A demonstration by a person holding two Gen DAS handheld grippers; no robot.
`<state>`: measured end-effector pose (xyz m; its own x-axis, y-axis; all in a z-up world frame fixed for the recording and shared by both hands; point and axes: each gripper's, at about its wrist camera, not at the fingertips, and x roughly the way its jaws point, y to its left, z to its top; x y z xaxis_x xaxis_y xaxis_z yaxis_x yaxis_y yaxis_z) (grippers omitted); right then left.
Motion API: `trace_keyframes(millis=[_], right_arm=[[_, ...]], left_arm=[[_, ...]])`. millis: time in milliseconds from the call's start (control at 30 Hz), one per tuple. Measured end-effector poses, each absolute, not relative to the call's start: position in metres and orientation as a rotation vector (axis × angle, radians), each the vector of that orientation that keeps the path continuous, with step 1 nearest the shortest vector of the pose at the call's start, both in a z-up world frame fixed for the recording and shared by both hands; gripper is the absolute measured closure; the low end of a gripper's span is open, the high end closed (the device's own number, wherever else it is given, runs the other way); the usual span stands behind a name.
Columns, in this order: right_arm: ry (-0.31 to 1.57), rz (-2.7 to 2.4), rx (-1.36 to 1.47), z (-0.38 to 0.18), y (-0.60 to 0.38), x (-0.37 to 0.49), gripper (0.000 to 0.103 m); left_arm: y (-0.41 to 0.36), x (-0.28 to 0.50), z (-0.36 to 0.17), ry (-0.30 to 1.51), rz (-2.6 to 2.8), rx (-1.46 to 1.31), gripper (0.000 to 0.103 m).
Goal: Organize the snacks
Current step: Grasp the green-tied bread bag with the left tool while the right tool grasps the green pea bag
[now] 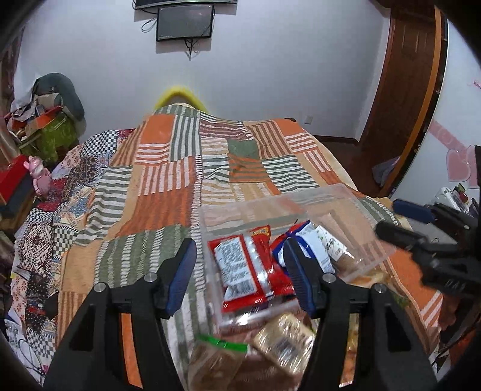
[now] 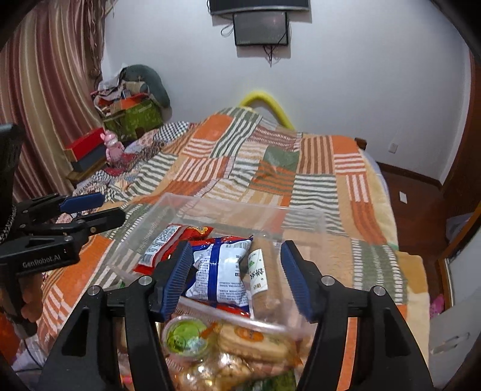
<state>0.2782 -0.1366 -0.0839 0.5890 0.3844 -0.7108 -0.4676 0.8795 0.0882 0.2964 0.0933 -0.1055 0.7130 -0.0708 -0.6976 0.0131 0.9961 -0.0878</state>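
Nearest the right camera lies a loose heap of snacks on the bed: one round clear cup with green filling (image 2: 187,334), one pack of round golden biscuits (image 2: 255,346) in clear wrap, and more crinkly clear-wrapped pieces below them, too blurred to count. Above this heap the right hand-held gripper (image 2: 237,279) stands wide open with nothing between its two ribbed blue pads. The left hand-held gripper (image 1: 240,276) is likewise wide open and empty, its right finger in front of the box's contents; near its base lie two blurred packets, one with a green strip (image 1: 224,344) and one tan, glossy one (image 1: 285,337). Just beyond sits one clear plastic box (image 2: 300,215), rectangular, thin-walled and open-topped. Inside it four snack packs lie side by side: two shiny red pouches, one (image 1: 240,267) in front of the other (image 2: 200,231), one puffy blue-and-white bag (image 2: 221,270), and one long brown biscuit sleeve (image 2: 264,276) with a white label. All rest on the bed's patchwork cover (image 2: 315,168), a soft textile of orange, green and white striped squares. Far off, one dark rectangular screen (image 2: 261,28) hangs on the white wall.
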Motion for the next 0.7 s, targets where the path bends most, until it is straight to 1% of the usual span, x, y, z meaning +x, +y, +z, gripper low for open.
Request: trace_keyframes(millis=[300, 433, 600, 700], right_arm=[[0.779, 0.453, -0.117, -0.081, -0.164, 0.250, 0.041], [0.812, 0.434, -0.112, -0.091, -0.178, 0.240, 0.041], [0.860, 0.403, -0.089, -0.107, -0.192, 0.227, 0.040], [0.892, 0.387, -0.066, -0.117, -0.200, 0.220, 0.036]], left_arm=[[0.110, 0.260, -0.122, 0.829, -0.034, -0.071, 0.039], [0.114, 0.244, -0.138, 0.865, -0.037, -0.070, 0.036], [0.117, 0.230, -0.160, 0.921, -0.038, -0.096, 0.034], [0.119, 0.226, -0.178, 0.958, -0.042, -0.135, 0.034]])
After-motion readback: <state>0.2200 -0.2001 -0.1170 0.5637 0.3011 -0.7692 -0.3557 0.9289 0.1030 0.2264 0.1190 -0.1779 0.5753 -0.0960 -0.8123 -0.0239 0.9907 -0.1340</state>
